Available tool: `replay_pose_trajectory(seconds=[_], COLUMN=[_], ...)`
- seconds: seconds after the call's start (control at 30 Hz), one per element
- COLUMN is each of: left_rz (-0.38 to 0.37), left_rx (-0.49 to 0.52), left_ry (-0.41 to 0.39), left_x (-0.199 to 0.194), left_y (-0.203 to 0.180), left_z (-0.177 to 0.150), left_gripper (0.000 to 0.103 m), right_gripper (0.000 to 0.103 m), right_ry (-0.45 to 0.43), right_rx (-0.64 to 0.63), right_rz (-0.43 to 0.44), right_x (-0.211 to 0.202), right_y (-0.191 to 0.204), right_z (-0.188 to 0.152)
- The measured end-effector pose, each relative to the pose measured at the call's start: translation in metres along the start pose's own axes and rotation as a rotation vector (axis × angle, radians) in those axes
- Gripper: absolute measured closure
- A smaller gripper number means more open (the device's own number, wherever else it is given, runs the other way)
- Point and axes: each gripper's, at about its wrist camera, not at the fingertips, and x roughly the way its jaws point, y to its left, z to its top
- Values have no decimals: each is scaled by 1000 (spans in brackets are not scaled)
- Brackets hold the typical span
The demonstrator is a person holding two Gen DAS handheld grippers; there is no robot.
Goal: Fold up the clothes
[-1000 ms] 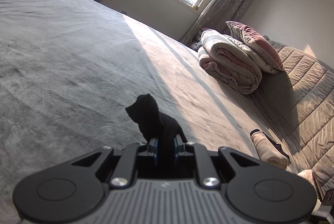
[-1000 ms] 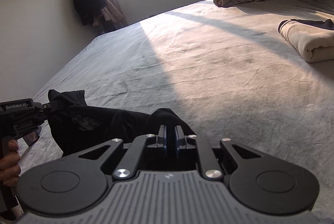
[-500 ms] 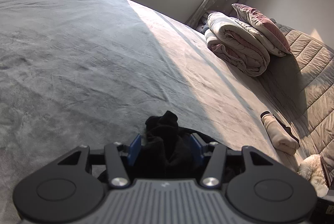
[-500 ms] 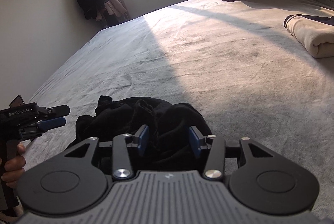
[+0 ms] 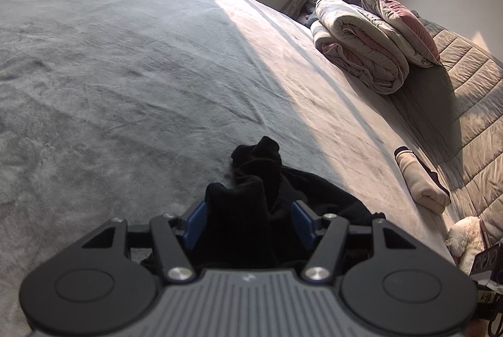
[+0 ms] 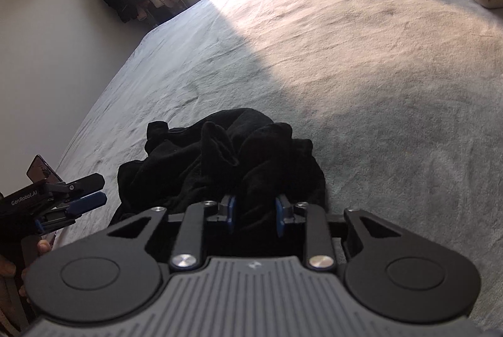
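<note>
The black garment (image 6: pixel 220 161) lies crumpled in a heap on the grey bed (image 6: pixel 361 69), at the near edge just ahead of both grippers. It looks soft, light and limp — it will sag and bunch wherever it is lifted, and the plush bedcover will likely drag on it when it is pulled flat. A good hold would be at a hem or corner, one for each gripper, so the cloth can be spread before folding; pinching the middle of the heap would only lift a lump.

The left gripper (image 5: pixel 248 220) has just been opening: its blue pads (image 5: pixel 196 219) stand wide, with a fold of cloth rising loose between them, not squeezed. The right gripper (image 6: pixel 255 216) has just been closing, and its narrower jaws have cloth between them, though whether the pads truly press on it is hard to make out.

The garment is black on black, so no sleeve, collar or hem can be told apart. Its near part is hidden behind the gripper bodies. A rolled beige item (image 5: pixel 421 179) lies well apart on the bed — cut off at the frame edge in the right wrist view.
</note>
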Motion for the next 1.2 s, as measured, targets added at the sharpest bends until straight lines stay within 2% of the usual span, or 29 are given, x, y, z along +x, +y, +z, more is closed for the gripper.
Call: replay_pose_trajectory(seconds=[0.17, 0.3, 0.53, 0.7, 0.87, 1.03, 1.07, 1.2], left_rz=[-40, -69, -80, -56, 1, 25, 28, 36], left_rx=[-1, -30, -128, -175, -188, -210, -216, -217], left_ry=[12, -7, -60, -112, -140, -134, -130, -109], left_x=[-4, -17, -47, -73, -95, -101, -100, -96], left_y=[3, 16, 56, 87, 114, 132, 135, 138], left_z=[7, 12, 20, 20, 15, 10, 10, 8], left_gripper=[40, 38, 38, 37, 36, 34, 34, 34], right_gripper=[83, 85, 87, 88, 88, 86, 83, 82], right_ry=[1, 0, 59, 116, 197, 240, 245, 250], right_rx=[74, 110, 44, 21, -9, -12, -4, 23], right_rz=[91, 221, 329, 369, 370, 368, 371, 394], right_x=[-3, 0, 40, 78, 111, 127, 129, 123], right_y=[16, 48, 127, 169, 200, 211, 211, 208], right_z=[4, 10, 11, 1, -16, -30, -31, -34])
